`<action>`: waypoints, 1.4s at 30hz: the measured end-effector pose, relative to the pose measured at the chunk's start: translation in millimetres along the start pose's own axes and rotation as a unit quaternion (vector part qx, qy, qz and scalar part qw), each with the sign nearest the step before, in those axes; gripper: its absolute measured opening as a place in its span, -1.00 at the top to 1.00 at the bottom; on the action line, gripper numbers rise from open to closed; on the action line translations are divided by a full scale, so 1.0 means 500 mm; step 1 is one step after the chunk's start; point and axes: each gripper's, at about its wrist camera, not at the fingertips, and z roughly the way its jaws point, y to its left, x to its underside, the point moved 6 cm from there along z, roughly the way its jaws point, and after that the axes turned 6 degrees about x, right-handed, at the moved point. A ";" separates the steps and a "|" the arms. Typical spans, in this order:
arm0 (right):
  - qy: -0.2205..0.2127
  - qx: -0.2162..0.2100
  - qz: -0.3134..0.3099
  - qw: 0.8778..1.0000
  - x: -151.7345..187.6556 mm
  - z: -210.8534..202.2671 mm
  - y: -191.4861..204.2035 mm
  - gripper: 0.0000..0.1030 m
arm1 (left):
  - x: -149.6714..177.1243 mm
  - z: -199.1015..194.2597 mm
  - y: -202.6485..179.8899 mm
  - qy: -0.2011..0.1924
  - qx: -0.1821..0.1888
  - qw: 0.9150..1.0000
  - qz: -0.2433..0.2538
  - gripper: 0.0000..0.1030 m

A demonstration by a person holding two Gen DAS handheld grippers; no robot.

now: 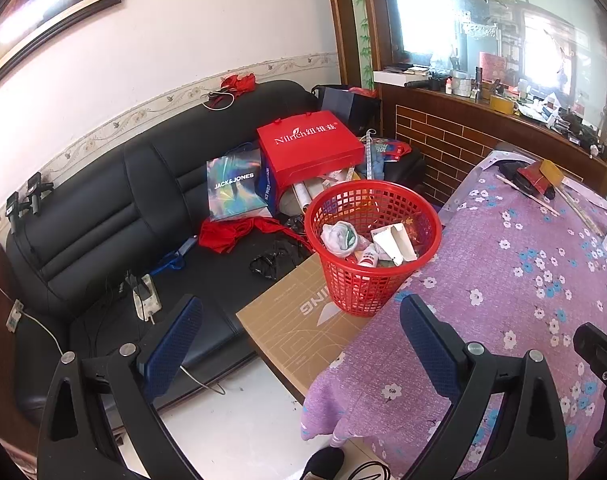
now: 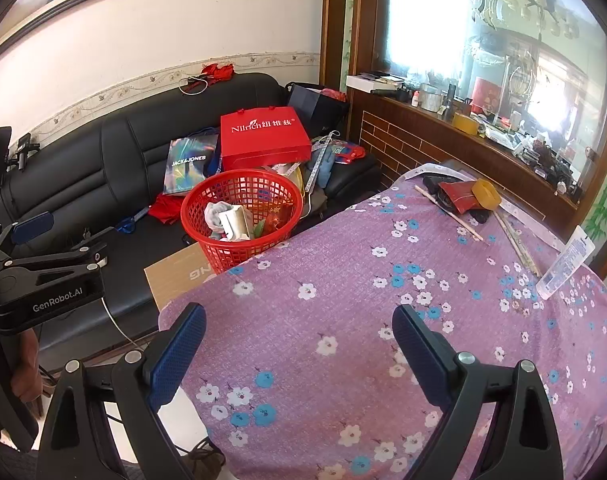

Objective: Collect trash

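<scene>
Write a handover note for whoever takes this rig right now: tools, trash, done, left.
Left tool: open, empty, near the table's edge.
Right tool: open, empty, over the purple cloth.
Red basket: on a cardboard box at the table's sofa side, already holding crumpled paper, a carton and wrappers.
Left on the far end: red wrapper, yellow piece, sticks, clear bottle.
</scene>
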 end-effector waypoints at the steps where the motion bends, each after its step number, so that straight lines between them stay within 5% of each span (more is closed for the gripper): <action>1: 0.001 0.000 -0.001 1.000 0.001 0.001 0.000 -0.88 | 0.001 0.001 0.000 0.001 0.000 1.000 0.000 -0.91; 42: 0.021 -0.001 0.023 1.000 0.008 0.043 -0.022 -0.88 | -0.005 0.055 -0.032 0.021 0.009 1.000 0.020 -0.91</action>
